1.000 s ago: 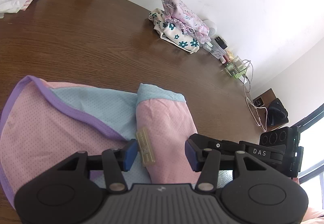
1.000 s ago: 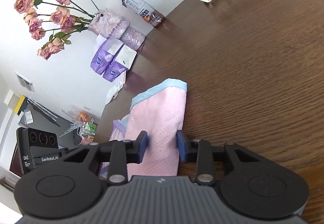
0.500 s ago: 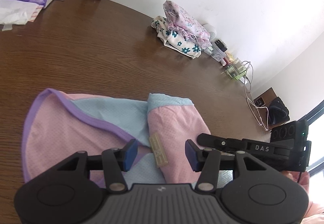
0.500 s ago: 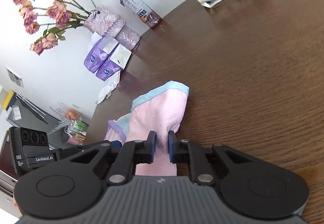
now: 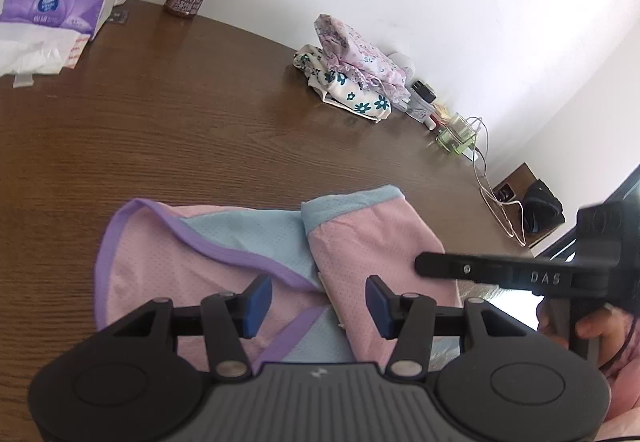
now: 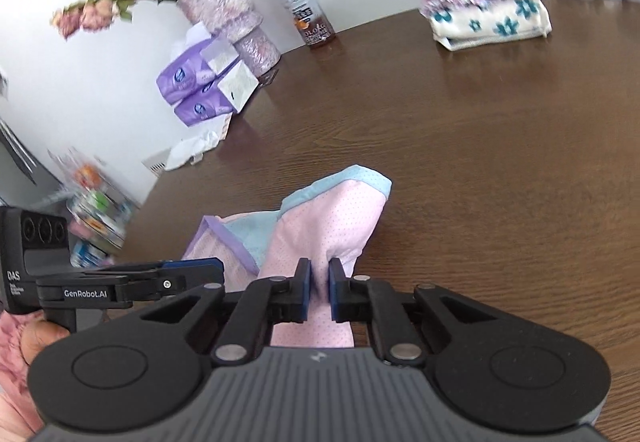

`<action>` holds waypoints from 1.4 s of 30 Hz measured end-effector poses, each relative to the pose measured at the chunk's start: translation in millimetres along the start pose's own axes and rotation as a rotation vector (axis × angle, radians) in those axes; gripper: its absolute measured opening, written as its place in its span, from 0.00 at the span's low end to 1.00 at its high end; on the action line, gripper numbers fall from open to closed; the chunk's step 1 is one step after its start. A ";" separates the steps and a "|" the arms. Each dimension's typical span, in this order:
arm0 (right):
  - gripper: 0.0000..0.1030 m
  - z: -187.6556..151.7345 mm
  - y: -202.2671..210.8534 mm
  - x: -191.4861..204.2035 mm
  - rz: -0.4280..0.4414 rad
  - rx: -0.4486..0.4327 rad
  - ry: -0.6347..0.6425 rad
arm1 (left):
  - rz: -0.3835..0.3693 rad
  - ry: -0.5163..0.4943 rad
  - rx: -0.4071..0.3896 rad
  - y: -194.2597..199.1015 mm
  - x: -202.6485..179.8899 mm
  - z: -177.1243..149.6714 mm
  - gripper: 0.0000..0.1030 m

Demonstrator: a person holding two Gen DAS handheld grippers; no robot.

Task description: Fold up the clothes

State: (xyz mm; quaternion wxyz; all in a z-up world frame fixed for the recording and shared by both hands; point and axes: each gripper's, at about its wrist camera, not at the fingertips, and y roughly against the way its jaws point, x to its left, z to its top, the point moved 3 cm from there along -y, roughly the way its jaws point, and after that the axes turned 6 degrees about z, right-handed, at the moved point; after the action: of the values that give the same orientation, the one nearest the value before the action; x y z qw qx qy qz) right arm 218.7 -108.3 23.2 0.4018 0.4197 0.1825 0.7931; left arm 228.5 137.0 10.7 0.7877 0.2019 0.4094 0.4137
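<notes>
Two grippers work nearest the camera: the right gripper [image 6: 319, 292] is closed on a raised fold of the pink garment [image 6: 320, 230], while the left gripper [image 5: 316, 300] hovers open above it. This garment lies on the brown tabletop [image 5: 180, 122]. Farther, folded floral clothes [image 5: 352, 74] sit by the wall.
</notes>
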 end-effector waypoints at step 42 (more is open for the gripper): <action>0.17 6.7 -38.4 112.5 -0.065 -0.017 0.155 | 0.061 0.169 -0.114 50.8 84.6 -1.4 0.59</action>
State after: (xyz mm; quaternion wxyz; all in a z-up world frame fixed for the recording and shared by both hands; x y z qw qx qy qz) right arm 206.2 3.8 61.4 0.4154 0.3476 0.2197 0.8114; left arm 229.9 235.3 2.8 0.7478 0.1335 0.4437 0.4755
